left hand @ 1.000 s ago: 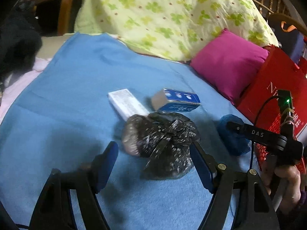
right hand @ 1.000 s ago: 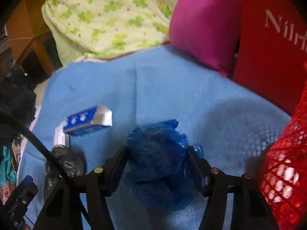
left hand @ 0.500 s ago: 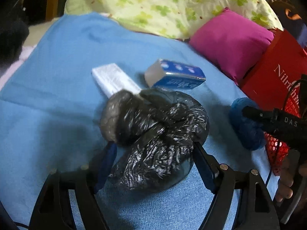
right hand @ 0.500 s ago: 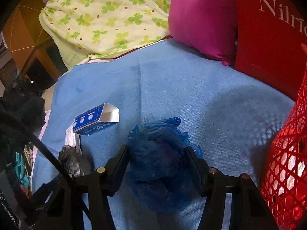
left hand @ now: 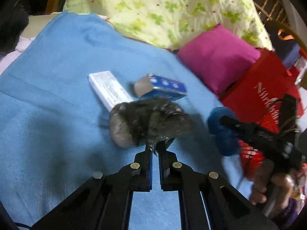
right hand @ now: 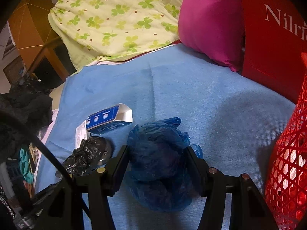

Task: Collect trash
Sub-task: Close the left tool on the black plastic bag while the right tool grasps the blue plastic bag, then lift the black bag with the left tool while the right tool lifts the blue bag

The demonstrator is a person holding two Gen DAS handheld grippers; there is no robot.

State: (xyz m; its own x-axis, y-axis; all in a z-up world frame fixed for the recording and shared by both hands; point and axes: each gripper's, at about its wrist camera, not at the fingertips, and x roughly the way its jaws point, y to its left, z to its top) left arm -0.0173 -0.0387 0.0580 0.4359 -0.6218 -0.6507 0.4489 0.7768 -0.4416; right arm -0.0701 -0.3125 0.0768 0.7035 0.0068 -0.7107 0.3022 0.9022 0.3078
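Observation:
A crumpled black plastic bag (left hand: 149, 122) lies on the blue blanket (left hand: 48, 115). My left gripper (left hand: 155, 145) is shut, pinching the bag's near edge. A blue plastic bag (right hand: 159, 163) sits between the fingers of my right gripper (right hand: 156, 151), whose pads press its sides; a hand holds that gripper at the right of the left wrist view. Behind the black bag (right hand: 88, 155) lie a long white box (left hand: 109, 88) and an opened blue carton (left hand: 163, 90), both loose on the blanket.
A red mesh basket (right hand: 287, 172) stands at the right edge, with a red paper bag (right hand: 268, 38) behind it. A pink pillow (right hand: 209, 23) and a clover-print quilt (right hand: 115, 15) lie at the back. Dark clothing (right hand: 25, 103) is piled at the left.
My left gripper went from wide open around the black bag to shut on its near edge. The right gripper stayed on the blue bag.

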